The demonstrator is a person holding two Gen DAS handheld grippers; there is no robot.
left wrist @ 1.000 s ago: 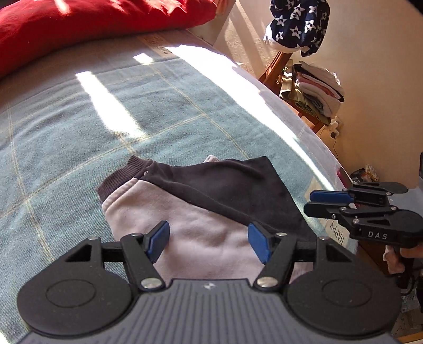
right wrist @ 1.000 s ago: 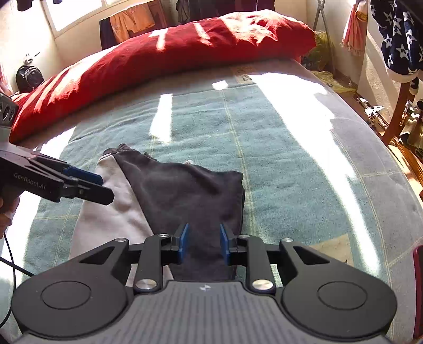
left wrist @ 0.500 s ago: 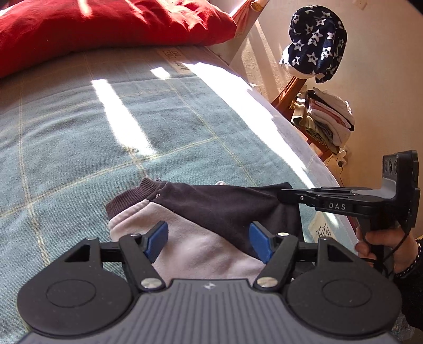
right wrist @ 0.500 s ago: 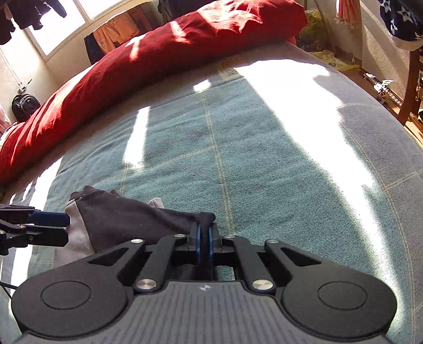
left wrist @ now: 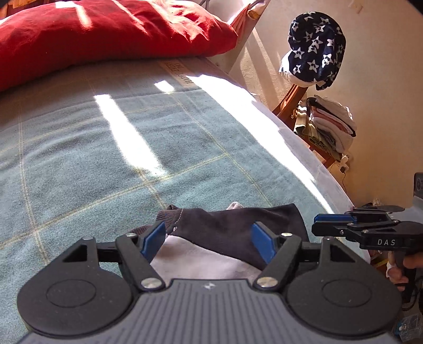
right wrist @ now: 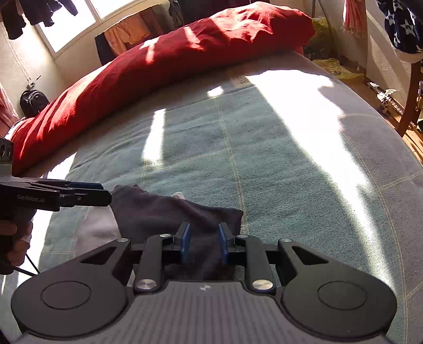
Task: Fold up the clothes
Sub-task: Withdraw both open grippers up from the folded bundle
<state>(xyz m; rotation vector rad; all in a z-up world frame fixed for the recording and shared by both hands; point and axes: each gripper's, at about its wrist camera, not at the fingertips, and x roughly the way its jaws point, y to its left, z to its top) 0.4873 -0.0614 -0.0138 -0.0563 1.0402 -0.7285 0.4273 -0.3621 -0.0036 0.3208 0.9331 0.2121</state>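
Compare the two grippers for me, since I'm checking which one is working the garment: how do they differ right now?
The left gripper stands wide apart; the right gripper has a narrower gap and is opening. The left gripper hangs over the garment's dark and pale parts; the right gripper sits over its dark edge only. Both have blue pads, point down at the bed, and grip nothing.

Hard sunlight from the bright window (right wrist: 70, 25) is cast in blown-out bands across the teal checked blanket (left wrist: 111, 148), with dark shadows between. Both views are sharp at centre; straight lines are bowed by fisheye distortion towards the edges.
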